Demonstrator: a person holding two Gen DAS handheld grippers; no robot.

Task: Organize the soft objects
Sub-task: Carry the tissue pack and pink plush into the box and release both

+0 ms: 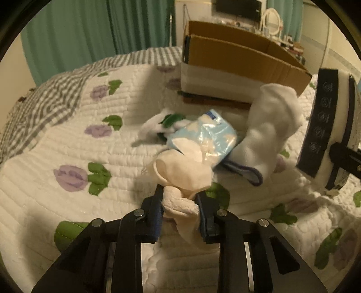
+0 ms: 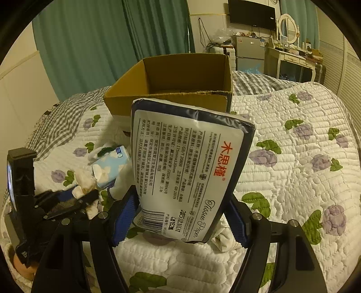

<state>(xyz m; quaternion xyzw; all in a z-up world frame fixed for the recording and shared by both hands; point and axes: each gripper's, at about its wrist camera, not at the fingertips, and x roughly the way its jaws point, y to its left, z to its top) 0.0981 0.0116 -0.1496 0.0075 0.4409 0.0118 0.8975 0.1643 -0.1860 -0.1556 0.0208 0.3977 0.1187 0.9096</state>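
My left gripper point(image 1: 180, 202) is shut on a cream soft cloth point(image 1: 182, 173) just above the bed. Past it lie a light blue tissue packet point(image 1: 203, 137), a white sock point(image 1: 268, 126) and a green and white soft item point(image 1: 164, 124). My right gripper point(image 2: 182, 216) is shut on a dark blue and white tissue paper pack point(image 2: 187, 166), held upright in front of the open cardboard box point(image 2: 171, 81). The pack also shows in the left wrist view point(image 1: 327, 126) at the right edge. The left gripper shows in the right wrist view point(image 2: 74, 200) at lower left.
The quilted floral bedspread point(image 2: 293, 157) covers the bed, with a grey checked blanket point(image 1: 45, 101) at its far side. Green curtains point(image 2: 101, 40) hang behind. A dresser with a mirror point(image 2: 291, 51) and a wall TV point(image 2: 252, 13) stand at the back right.
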